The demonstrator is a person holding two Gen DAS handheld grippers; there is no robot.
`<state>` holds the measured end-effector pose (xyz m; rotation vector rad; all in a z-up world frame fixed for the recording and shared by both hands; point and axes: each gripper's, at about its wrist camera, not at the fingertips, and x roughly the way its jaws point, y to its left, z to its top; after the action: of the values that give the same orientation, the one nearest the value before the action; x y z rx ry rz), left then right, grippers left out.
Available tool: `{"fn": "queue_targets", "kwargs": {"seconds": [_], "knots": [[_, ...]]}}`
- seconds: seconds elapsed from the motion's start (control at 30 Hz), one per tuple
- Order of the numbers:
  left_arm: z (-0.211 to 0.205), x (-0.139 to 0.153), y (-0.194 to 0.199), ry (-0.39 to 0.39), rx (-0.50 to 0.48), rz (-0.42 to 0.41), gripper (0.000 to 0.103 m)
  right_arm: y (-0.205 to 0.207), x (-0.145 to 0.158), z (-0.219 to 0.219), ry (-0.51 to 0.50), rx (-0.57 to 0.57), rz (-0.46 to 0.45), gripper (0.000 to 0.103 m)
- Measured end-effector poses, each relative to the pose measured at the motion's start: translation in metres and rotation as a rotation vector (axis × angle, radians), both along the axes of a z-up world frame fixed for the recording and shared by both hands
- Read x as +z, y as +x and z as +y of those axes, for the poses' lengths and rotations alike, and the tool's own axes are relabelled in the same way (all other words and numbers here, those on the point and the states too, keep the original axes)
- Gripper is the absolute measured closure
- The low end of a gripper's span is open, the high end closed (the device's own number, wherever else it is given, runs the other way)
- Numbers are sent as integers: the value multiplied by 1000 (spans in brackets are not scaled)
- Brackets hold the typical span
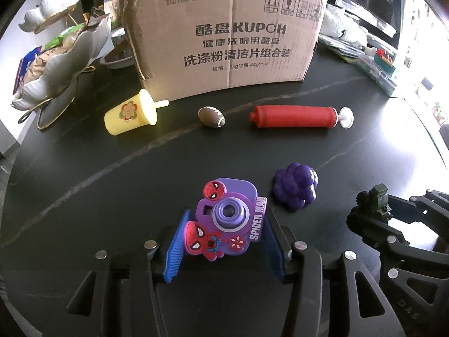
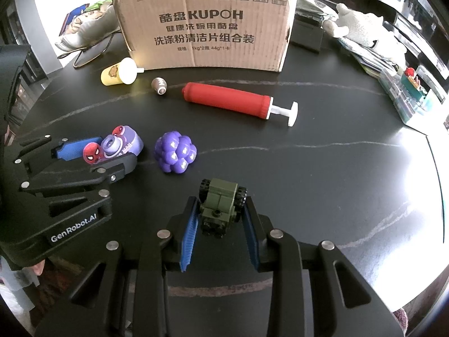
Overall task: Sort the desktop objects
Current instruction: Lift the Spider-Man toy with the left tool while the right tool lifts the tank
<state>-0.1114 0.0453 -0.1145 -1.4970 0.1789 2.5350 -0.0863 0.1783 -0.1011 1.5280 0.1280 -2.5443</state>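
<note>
**Left fingers.** We see the blue ribbed pads point(image 1: 175, 248) of the left gripper point(image 1: 227, 210) closely flanking a purple rubber-cased toy camera point(image 1: 227, 219). We cannot tell whether the pads press on it or only stand against it. The toy's lens face is turned up toward the left wrist view, with the round lilac lens at its centre. The white-lettered side strap runs along the right pad. Red masked cartoon heads sit at its upper left and lower left, and a red flower below the lens. The toy lies near the front of the dark veined tabletop point(image 1: 140, 182).

**Right fingers.** The right gripper point(image 2: 220, 202) is closed on an olive-green brick-built toy vehicle point(image 2: 220, 205), held low over the tabletop. Its long axis runs along the fingers, toward the box. Black wheels show at the far end, one on each side. We cannot tell which end is its front.

**Surroundings.** A purple plastic grape cluster point(image 1: 294, 186) lies between the two grippers. Farther out a row lies crosswise:
- a yellow lidded toy cup point(image 1: 129, 115) on its side, straw toward the right
- a small brown toy football point(image 1: 211, 116)
- a red cylindrical hand pump point(image 1: 294, 116), with its white handle to the right

Behind them stands a brown printed cardboard box point(image 1: 224, 36).
</note>
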Motion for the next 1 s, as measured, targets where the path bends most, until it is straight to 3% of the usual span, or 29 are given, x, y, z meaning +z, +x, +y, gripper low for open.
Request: {"fn": "queue_targets", "kwargs": {"seconds": [0.17,0.4,1.0], "knots": [[-1,-5,0,11,14,-8,50,-1,-1,1,-1,-4,-3,75],[0,-3,1,15,9,-4,55,-2,-3,1,0,-5,-10,75],[-19,19,9,16,64,43,55,1,1,-3,4,3,8,75]]}}
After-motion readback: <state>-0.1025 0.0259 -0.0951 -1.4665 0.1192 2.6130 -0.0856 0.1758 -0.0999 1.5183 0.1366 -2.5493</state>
